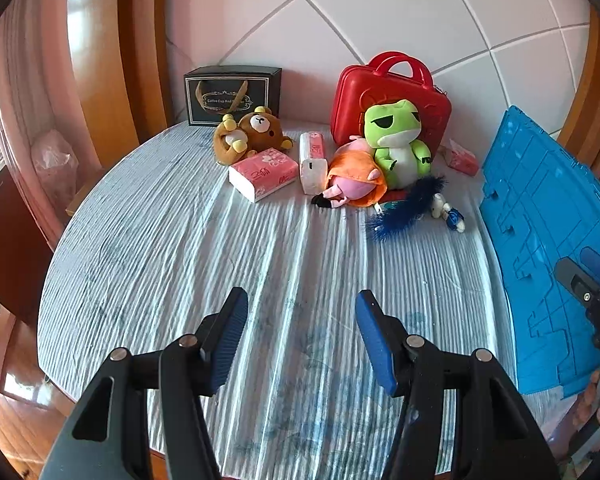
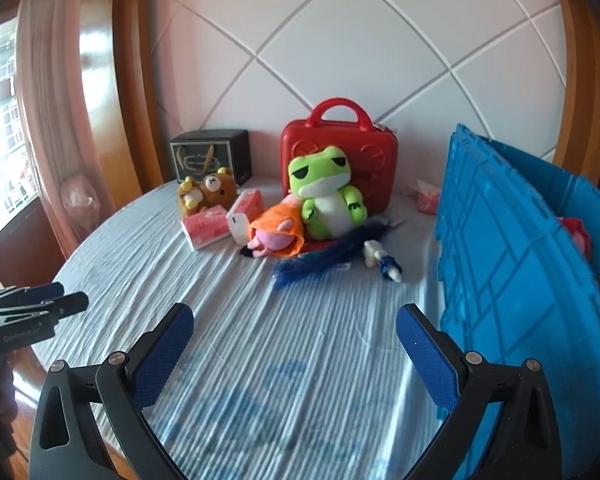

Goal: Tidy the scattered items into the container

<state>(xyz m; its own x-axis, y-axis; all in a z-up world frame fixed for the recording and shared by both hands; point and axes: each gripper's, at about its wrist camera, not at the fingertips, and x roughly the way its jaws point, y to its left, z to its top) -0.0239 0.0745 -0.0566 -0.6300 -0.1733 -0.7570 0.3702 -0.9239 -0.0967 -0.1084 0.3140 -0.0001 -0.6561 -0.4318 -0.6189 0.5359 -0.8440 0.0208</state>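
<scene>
Lying in a loose cluster at the far side of the tabletop [image 1: 180,240], the scattered items sit against a red case [image 1: 392,100]: a green frog plush [image 1: 400,144] propped upright on it, a pink plush in orange cloth [image 1: 354,182] on its side, two pink tissue packs [image 1: 262,174] [image 1: 313,160], a brown bear plush [image 1: 252,134], a blue feather piece [image 1: 408,208] and a small white-and-blue figure [image 1: 448,212].

The blue container [image 2: 500,264] stands at the right edge, already holding a few things.

Orientation: the feather piece's long axis runs diagonally, its tip toward the near left. The standing tissue pack's long axis points away from the camera; the flat pack lies crosswise.

Both grippers hover empty over the near tabletop, the left gripper [image 1: 300,336] with fingers moderately apart, the right gripper [image 2: 296,356] with fingers spread wide.

Risks, as judged: items overlap, so lifting the feather may drag the figure or topple the frog. Soft plush may slip from a shallow pinch. The container's tall wall could catch a low carry.
</scene>
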